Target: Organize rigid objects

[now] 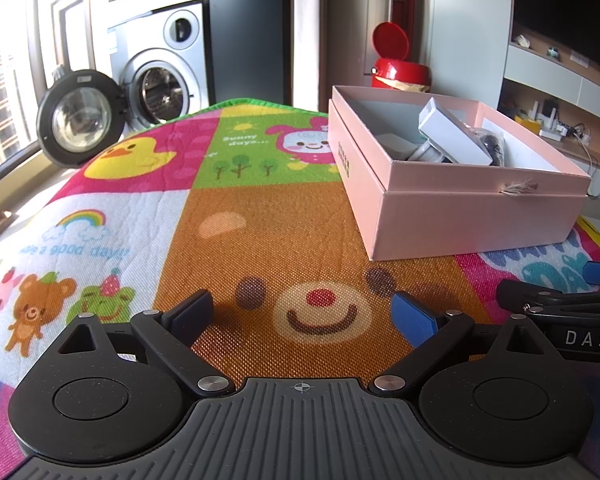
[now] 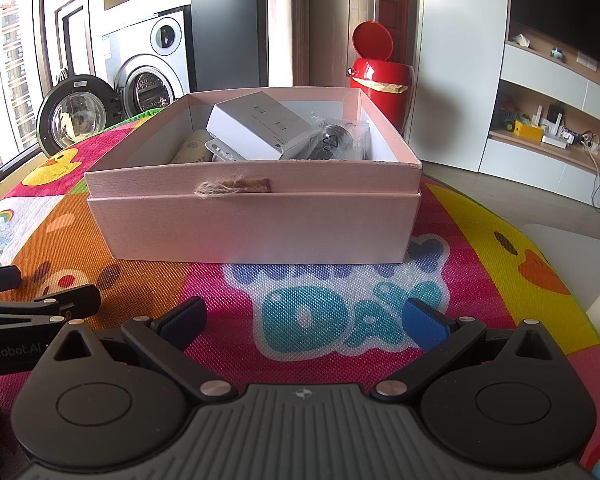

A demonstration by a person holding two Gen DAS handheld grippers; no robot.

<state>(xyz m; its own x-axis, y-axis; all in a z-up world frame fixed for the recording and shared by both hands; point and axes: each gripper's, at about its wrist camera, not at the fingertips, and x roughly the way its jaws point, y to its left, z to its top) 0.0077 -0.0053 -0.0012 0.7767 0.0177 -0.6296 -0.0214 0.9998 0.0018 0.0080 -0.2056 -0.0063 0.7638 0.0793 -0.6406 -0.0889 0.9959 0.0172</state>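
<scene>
A pink cardboard box stands on the cartoon play mat, straight ahead of my right gripper. Inside lie a white carton, a bagged dark object, a cream tube and a white part. In the left wrist view the pink box is ahead to the right, with the white carton tilted in it. My left gripper is open and empty over the bear face on the mat. My right gripper is open and empty, a short way in front of the box.
A red lidded bin stands behind the box. A washing machine with its door open is at the far left beyond the mat. White shelves with small items are at the right. Each gripper shows at the edge of the other's view.
</scene>
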